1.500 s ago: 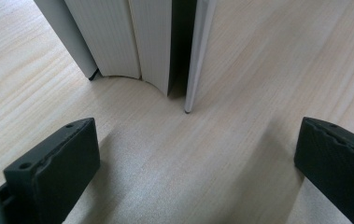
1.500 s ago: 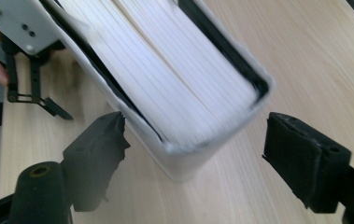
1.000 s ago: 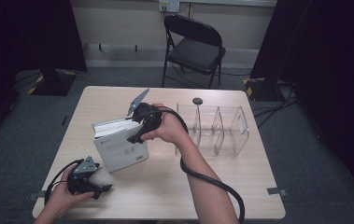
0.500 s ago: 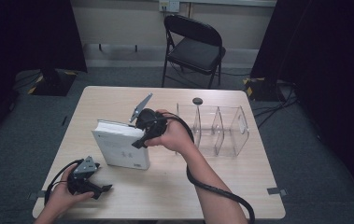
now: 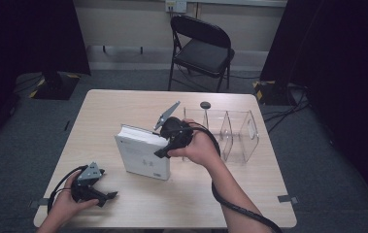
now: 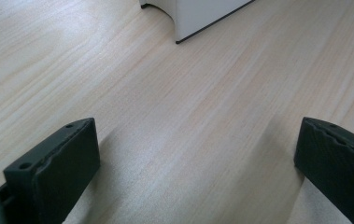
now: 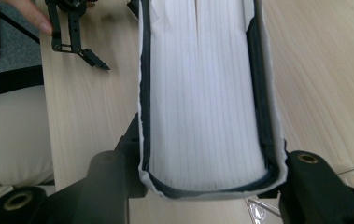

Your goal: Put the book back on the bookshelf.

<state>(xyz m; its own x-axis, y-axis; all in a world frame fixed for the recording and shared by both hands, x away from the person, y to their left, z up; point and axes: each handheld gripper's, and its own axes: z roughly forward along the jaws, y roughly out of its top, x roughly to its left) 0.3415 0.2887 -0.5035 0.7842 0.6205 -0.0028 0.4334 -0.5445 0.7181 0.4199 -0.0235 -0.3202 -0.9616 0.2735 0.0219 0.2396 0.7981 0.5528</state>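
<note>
The thick white hardcover book [image 5: 142,156] is gripped by the right hand-held gripper [image 5: 168,145], whose jaws are closed across its covers at the page edge; in the right gripper view the white page block [image 7: 202,93] is seen clamped between the 2 black jaws. Compared with 1 second ago, the book has been raised from a tilted, half-lying pose to stand upright near the centre of the light wooden table [image 5: 123,107], and it has been carried toward 3 o'clock, closer to the clear acrylic 3-compartment organiser [image 5: 230,133]. This is judged to mean that lifting is finished and that transfer toward the organiser is under way, with insertion into a compartment not yet begun.

The left hand-held gripper [image 5: 99,193] has been withdrawn from the book and is now rested on the table at 7 o'clock, well apart from the book, with its jaws spread wide and nothing between them, as shown in the left gripper view, where a corner of the book [image 6: 202,16] is seen at 12 o'clock.
</note>
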